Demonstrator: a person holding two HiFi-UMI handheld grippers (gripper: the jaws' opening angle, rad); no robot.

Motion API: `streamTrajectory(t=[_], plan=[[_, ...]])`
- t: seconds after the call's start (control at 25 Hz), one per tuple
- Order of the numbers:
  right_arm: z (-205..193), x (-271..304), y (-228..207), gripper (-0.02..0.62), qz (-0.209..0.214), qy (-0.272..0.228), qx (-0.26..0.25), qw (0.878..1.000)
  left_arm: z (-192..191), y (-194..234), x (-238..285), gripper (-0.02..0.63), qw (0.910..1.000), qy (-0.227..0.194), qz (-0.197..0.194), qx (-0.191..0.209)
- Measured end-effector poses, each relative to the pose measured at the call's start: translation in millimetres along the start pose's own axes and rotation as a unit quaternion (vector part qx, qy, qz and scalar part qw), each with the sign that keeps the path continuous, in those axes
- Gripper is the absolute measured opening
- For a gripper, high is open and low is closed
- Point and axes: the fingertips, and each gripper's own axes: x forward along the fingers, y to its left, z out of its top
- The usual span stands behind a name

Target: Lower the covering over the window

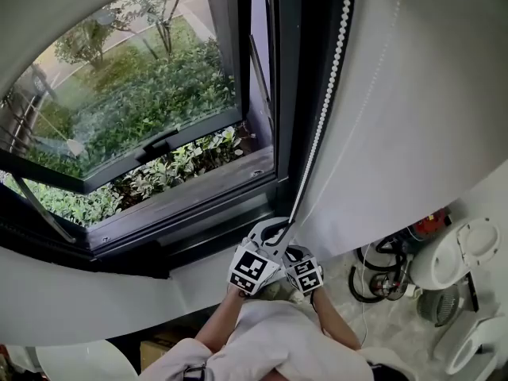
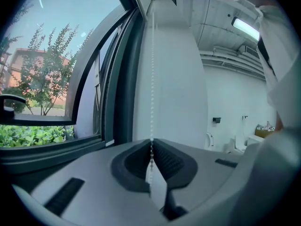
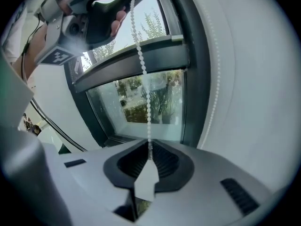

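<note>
I see the white bead chain (image 1: 329,86) hanging taut just beside the dark window frame (image 1: 294,94), with a second strand against the white surface (image 1: 421,94) alongside; the glass (image 1: 135,94) stands uncovered

No word, number, brand name or sign can be read anywhere in these views, and the only printed marks are the black-and-white square patterns on the left marker cube (image 1: 250,268) and the right marker cube (image 1: 305,275), which carry no letters or digits.
</note>
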Motion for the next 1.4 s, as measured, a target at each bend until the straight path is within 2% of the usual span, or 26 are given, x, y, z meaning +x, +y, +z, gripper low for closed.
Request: streamTrajectory(t=[0.08,0.2,0.56,0.64,0.72,1.12,1.4], plan=[[13,-9,4,0.088,0.005,-0.016,-0.010,1.000,0,-3,-1,0.021,1.0000,-0.002,0.000,0.000],[44,-32,8,0.121,0.002,-0.051,-0.017,0.999,1,-6,-2,0.021,1.0000,-0.004,-0.001,0.002],[147,-132,-10,0.123,-0.055,-0.173,-0.023,0.983,2,-7,-3,0.021,0.9999,-0.009,-0.002,0.004],[169,-152,-12,0.089,-0.067,-0.197,-0.026,0.978,1,-7,-3,0.021,0.9999,-0.011,-0.002,0.002],[191,-171,-12,0.089,-0.074,-0.220,-0.032,0.972,1,-7,-4,0.021,0.9999,-0.012,-0.002,0.001],[299,-233,17,0.123,-0.049,-0.332,-0.101,0.937,1,-9,-5,0.021,0.9999,-0.014,-0.003,0.003],[352,-257,30,0.123,-0.032,-0.378,-0.125,0.917,2,-12,-7,0.021,0.9999,-0.015,-0.004,0.005]])
